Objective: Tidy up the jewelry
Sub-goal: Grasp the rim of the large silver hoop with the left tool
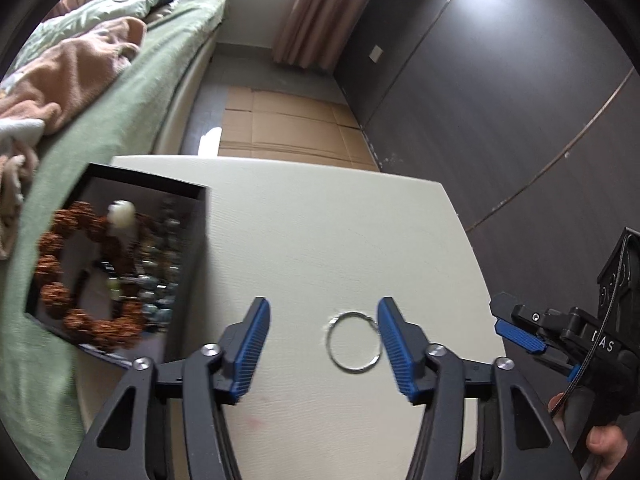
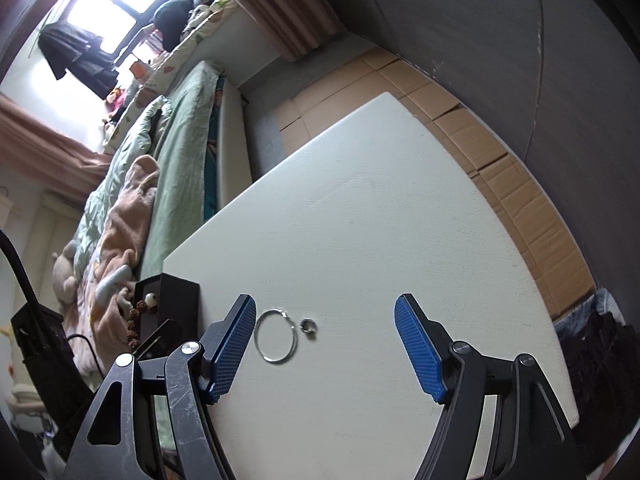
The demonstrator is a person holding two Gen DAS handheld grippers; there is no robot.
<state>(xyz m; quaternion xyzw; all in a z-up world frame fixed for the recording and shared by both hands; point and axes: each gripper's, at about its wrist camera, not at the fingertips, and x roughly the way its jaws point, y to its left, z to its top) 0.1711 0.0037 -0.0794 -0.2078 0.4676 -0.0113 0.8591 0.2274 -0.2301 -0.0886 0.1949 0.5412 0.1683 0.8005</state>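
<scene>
A thin silver hoop (image 1: 353, 341) lies flat on the white counter (image 1: 320, 232), low centre of frame, between the left gripper (image 1: 324, 344)'s spread, empty fingers. The right gripper (image 2: 325, 350) is likewise spread and empty. At left, the black box (image 1: 120, 256) holds brown beaded bracelets (image 1: 80, 272).

Box (image 1: 120, 264) sits at the table's (image 1: 320, 232) left edge, beaded bracelet (image 1: 80, 280) inside. Hoop ring (image 1: 354, 342) lies right of it; small ring (image 2: 308, 326) just beside. Bed (image 1: 132, 92) left.
</scene>
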